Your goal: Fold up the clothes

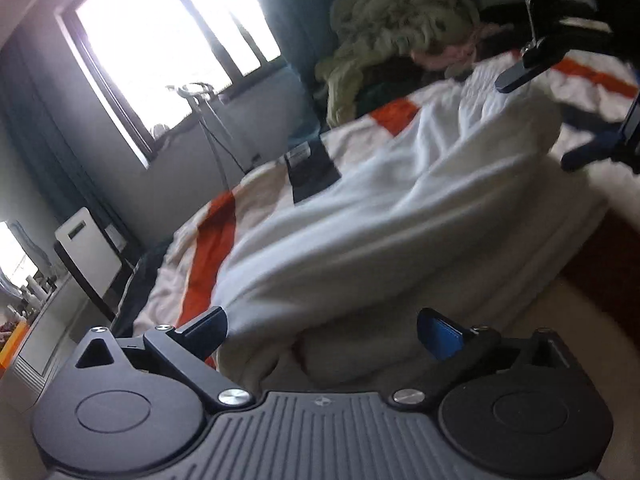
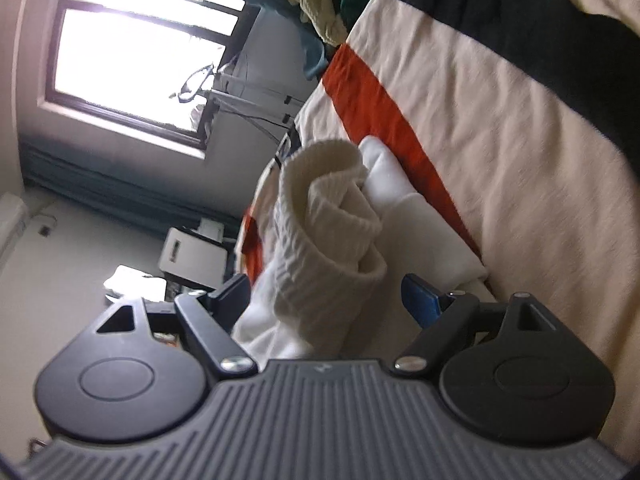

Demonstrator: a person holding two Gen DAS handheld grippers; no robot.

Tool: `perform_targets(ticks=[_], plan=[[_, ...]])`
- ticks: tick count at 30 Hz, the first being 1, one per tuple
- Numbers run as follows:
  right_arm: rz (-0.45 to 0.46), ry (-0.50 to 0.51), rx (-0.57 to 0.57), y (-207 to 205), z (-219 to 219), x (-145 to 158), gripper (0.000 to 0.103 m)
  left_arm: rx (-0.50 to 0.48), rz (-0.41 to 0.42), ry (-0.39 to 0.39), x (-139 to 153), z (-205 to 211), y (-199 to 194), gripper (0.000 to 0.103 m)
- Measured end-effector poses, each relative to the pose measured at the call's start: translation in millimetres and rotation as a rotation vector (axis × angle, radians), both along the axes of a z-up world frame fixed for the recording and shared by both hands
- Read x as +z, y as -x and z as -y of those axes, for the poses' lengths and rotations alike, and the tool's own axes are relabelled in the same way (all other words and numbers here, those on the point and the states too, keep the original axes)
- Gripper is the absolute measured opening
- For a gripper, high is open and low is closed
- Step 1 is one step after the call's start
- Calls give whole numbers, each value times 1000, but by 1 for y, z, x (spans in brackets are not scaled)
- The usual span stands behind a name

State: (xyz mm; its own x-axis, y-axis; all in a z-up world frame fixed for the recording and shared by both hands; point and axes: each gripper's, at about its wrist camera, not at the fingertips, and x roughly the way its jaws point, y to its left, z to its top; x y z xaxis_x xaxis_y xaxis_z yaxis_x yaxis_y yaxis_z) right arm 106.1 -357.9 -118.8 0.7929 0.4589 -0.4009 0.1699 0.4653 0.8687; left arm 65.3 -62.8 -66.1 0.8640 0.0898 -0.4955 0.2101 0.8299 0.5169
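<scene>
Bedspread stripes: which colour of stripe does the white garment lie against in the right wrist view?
The orange stripe. The white garment rests along its lower edge, while the black stripe runs farther off across the bedspread, with cream cloth between.

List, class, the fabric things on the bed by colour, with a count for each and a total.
White: 1, the white garment between the open left tongs, its ribbed cuff at the open right tongs.
Cream with orange and dark stripes: 1, the bedcover.
Pale green: 1, the fluffy heap.
Total: 3. Dark clothes behind the heap are too unclear to count.
</scene>
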Motion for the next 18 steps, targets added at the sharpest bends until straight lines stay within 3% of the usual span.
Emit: perform_targets(ticks=[3, 5, 6, 8, 10, 13, 18], plan=[[-6, 49, 3, -8, -12, -4, 79, 29, 40, -65, -4, -2, -9, 102], [2, 78, 35, -14, -20, -4, 68, 66, 40, -54, -6, -7, -18, 102], [10, 93, 62, -15, -24, -2, 56, 86, 39, -45, -6, -11, -22, 102], [8, 142, 70, -14, -29, 3, 50, 128, 40, -8, -3, -23, -27, 102], [20, 182, 52, -12, -30, 7, 38, 170, 41, 30, -1, -35, -33, 103], [98, 234, 24, -6, -31, 22, 35, 242, 41, 113, 9, -56, -40, 102], [167, 310, -34, 3, -26, 34, 34, 245, -3, 230, 15, -73, -38, 103]])
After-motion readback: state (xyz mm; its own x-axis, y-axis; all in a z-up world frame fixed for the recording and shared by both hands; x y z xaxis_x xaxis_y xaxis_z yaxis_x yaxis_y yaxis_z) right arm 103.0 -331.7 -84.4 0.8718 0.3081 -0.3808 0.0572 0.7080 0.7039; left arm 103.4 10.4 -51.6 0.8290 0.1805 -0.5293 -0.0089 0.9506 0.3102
